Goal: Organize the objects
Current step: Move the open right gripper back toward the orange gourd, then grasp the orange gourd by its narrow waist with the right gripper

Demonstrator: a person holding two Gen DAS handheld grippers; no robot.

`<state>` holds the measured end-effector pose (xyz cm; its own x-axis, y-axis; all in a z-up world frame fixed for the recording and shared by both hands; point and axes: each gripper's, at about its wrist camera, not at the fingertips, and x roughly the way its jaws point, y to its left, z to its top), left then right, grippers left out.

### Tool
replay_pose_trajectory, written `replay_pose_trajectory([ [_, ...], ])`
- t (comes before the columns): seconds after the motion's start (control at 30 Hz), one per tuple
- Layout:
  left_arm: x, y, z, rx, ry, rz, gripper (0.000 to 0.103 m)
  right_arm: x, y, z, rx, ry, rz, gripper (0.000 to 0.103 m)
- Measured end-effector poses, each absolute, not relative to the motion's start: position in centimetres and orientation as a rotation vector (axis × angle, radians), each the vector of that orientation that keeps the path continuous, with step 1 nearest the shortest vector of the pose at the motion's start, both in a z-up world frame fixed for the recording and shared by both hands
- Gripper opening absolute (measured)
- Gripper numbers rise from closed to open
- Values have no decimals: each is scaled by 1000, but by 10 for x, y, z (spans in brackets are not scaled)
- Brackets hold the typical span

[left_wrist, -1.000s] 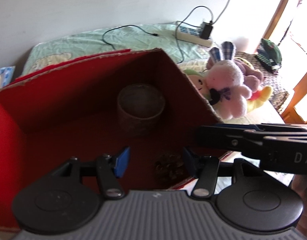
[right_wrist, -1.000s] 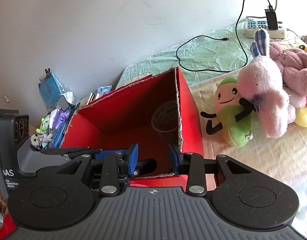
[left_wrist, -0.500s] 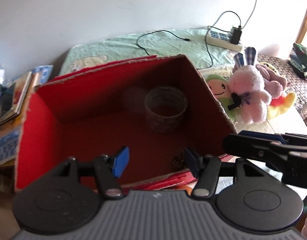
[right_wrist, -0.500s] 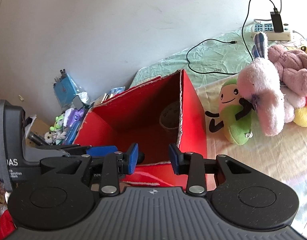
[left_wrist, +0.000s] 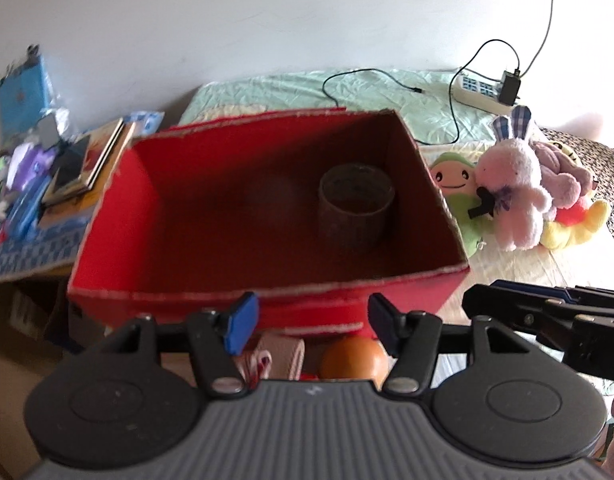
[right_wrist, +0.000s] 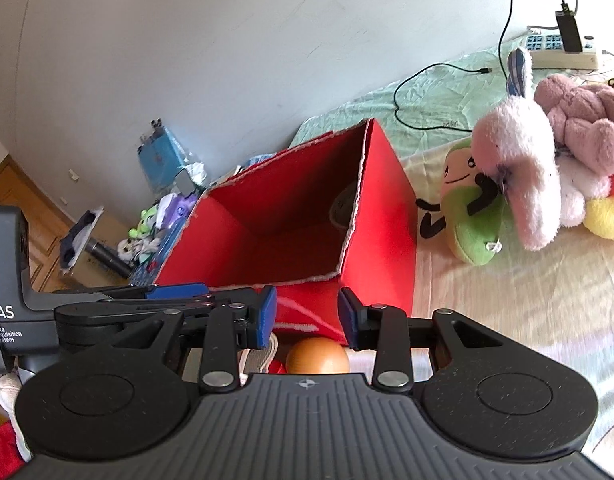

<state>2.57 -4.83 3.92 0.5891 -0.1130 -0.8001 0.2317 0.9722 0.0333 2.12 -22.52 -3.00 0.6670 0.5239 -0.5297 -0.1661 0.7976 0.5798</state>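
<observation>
An open red cardboard box (left_wrist: 111,216) (right_wrist: 391,220) stands on the bed. A woven brown cup (left_wrist: 355,210) sits upright inside it near the right wall. An orange (left_wrist: 353,358) (right_wrist: 317,356) lies in front of the box's near wall, beside a beige shoe (left_wrist: 281,354). My left gripper (left_wrist: 311,322) hangs open above the orange and shoe, holding nothing. My right gripper (right_wrist: 307,316) is open too, just over the orange, empty. The right gripper's arm (left_wrist: 547,320) shows at the lower right of the left wrist view.
Plush toys, a pink rabbit (left_wrist: 511,184) (right_wrist: 519,172) and a green one (right_wrist: 463,220), lie right of the box. A power strip (left_wrist: 479,92) with cables rests on the green sheet. Books and small clutter (left_wrist: 67,168) pile up left of the box.
Both grippers have pulled back and up from the box. The left one was inside it over a pinecone; now the whole box, the orange and the shoe show.
</observation>
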Motion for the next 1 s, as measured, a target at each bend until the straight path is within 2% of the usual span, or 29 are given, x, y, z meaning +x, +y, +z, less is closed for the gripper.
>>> replay_pose_trajectory([
  [1.0,-30,-82,-13,129,1072,-96,66,-14,-256,-84,613,930,475,37],
])
